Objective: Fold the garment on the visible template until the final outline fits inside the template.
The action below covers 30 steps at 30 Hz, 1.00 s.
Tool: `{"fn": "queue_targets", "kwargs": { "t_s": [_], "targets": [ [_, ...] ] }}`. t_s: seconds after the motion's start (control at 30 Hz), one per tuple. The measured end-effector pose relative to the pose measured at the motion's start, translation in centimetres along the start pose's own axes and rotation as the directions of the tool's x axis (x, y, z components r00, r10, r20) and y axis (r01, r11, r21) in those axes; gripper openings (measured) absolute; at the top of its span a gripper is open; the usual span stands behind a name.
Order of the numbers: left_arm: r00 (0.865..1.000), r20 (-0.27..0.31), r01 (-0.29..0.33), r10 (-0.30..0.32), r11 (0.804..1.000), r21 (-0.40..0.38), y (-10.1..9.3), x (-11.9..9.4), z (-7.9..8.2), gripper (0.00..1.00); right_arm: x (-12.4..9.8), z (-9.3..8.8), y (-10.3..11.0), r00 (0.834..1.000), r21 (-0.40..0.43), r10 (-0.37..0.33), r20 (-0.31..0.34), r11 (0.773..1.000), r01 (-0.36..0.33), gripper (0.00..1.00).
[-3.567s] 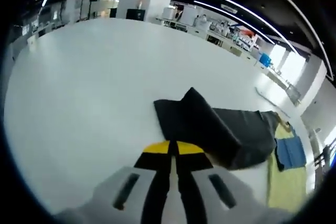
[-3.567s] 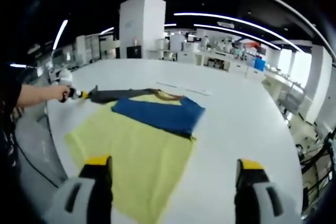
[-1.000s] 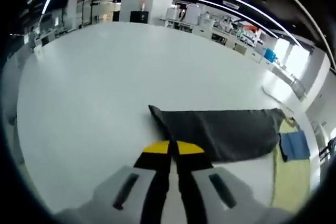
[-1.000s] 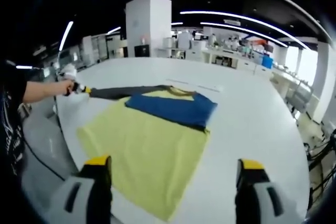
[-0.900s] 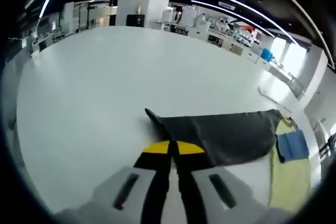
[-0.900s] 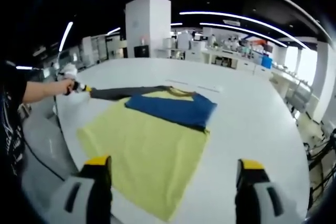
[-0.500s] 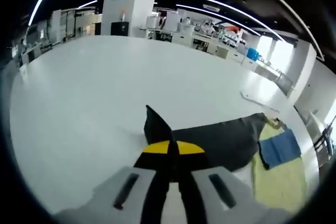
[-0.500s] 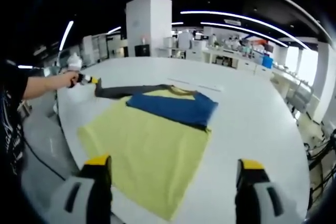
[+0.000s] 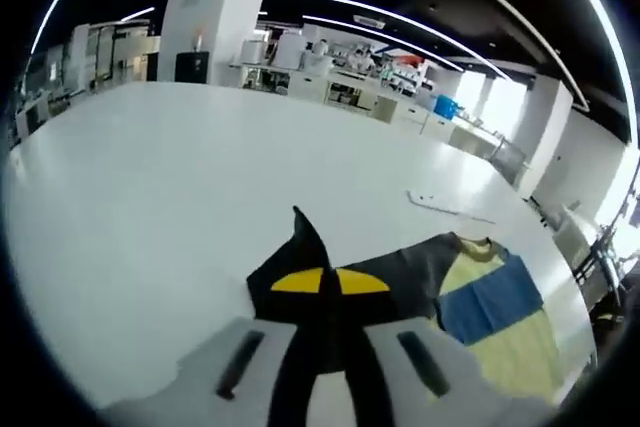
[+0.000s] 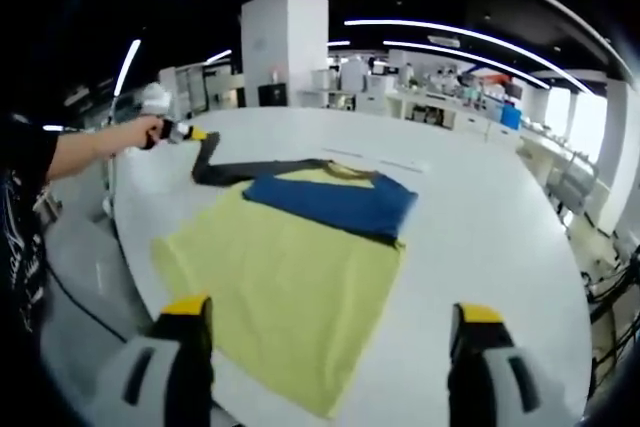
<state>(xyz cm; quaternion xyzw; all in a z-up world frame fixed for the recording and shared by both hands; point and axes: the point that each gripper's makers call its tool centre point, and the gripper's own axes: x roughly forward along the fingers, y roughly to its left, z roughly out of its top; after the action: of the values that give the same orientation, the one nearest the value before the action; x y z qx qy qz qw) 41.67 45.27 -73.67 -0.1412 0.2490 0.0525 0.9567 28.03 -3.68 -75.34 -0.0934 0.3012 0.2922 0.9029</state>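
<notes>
A yellow garment (image 10: 290, 287) lies flat on the white table (image 10: 480, 217), with a blue part (image 10: 325, 202) across its upper end and a dark sleeve (image 10: 250, 169) stretching out to the left. My left gripper (image 9: 328, 282) is shut on the end of that dark sleeve (image 9: 400, 267), which stands up in a peak above its yellow tips. In the right gripper view the left gripper (image 10: 190, 133), held by a person's hand (image 10: 150, 132), has the sleeve end raised off the table. My right gripper (image 10: 332, 312) hangs open over the garment's near edge, holding nothing.
The table's left edge drops to grey floor with a cable (image 10: 70, 327). A thin white strip (image 9: 450, 209) lies on the table beyond the collar. Workbenches and a white pillar (image 10: 283, 47) stand far behind. Bare table (image 9: 150, 177) spreads left of the sleeve.
The left gripper has lifted the dark sleeve's end off the table and carried it toward the yellow body, so the sleeve now bends upward. The right gripper has stayed put, open.
</notes>
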Motion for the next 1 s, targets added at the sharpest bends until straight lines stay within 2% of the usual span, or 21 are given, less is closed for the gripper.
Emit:
{"fn": "queue_targets", "kwargs": {
  "t_s": [0.27,0.4,0.73,1.0],
  "targets": [
    [0.996,0.019,0.085,-0.086,0.996,0.023,-4.5,1.2,1.9,0.0,0.0,-0.1,0.2,1.0,-0.001,0.005,-0.004,1.0,-0.005,1.0],
    [0.992,0.012,0.122,-0.123,0.991,0.051,-6.7,1.8,2.2,0.0,0.0,-0.1,0.2,1.0,-0.001,0.007,-0.007,1.0,-0.007,1.0],
    [0.983,0.005,0.184,-0.184,0.982,0.053,-10.5,3.1,2.7,0.0,0.1,-0.4,0.3,1.0,0.001,0.007,-0.019,1.0,-0.007,1.0],
    [0.974,-0.003,0.225,-0.226,0.97,0.091,-13.7,4.0,3.3,0.0,0.3,-0.5,0.6,1.0,0.002,0.012,-0.019,1.0,-0.012,1.0]
  ]
}}
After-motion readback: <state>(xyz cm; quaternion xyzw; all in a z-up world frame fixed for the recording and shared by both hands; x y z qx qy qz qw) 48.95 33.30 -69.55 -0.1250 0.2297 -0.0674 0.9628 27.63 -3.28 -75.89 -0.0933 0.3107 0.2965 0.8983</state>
